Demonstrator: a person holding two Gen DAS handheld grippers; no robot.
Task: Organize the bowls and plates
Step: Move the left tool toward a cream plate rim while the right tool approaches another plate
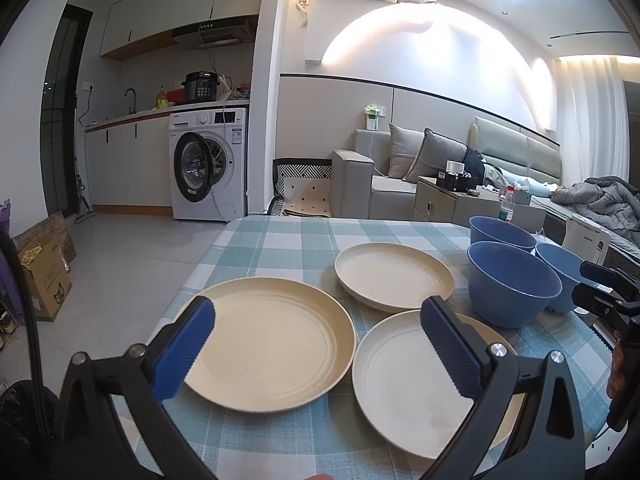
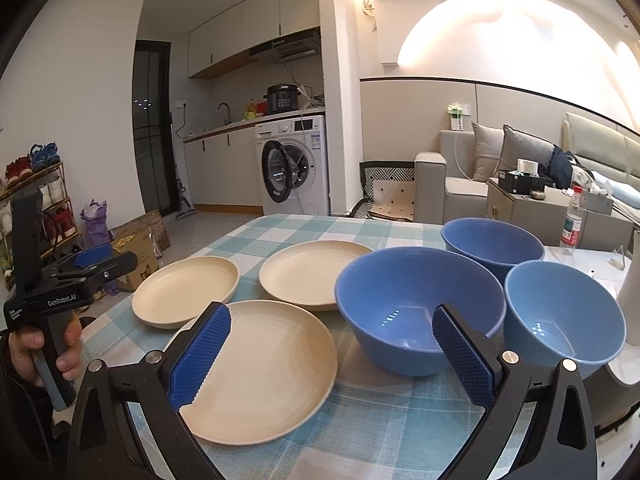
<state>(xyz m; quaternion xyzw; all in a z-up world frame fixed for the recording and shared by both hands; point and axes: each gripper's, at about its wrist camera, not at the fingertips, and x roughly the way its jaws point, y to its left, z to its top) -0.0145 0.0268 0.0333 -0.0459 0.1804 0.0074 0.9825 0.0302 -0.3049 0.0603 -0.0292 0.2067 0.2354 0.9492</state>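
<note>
We hold both tools above the near edge of the checked tablecloth point(image 1: 280, 240), nothing gripped. The left gripper point(image 1: 318, 344) stands wide open, its blue pads point(image 1: 184, 352) well apart, hanging over the gap between two cream plates. The left plate point(image 1: 276, 340) lies nearest the table's left edge; the near plate point(image 1: 400, 380) sits just beside it to the right, the rims close, and we cannot tell whether they touch. The far plate point(image 1: 394, 280) lies behind them, apart from both.

The right gripper point(image 2: 332, 354) is likewise spread wide and empty, poised between that near plate point(image 2: 264, 364) and the middle bowl point(image 2: 416, 304). Three blue bowls stand upright in a cluster at the right: the middle bowl nearest the plates, the far bowl point(image 2: 492, 240) behind it, the right bowl point(image 2: 564, 312) beside it, all close together.

From the right wrist view we see the left tool from the side at the frame's left, a hand point(image 2: 44, 352) wrapped around its grip. A water bottle point(image 2: 572, 224) stands beyond the bowls. A white object at the far right edge is cut off; possibly a kettle.
</note>
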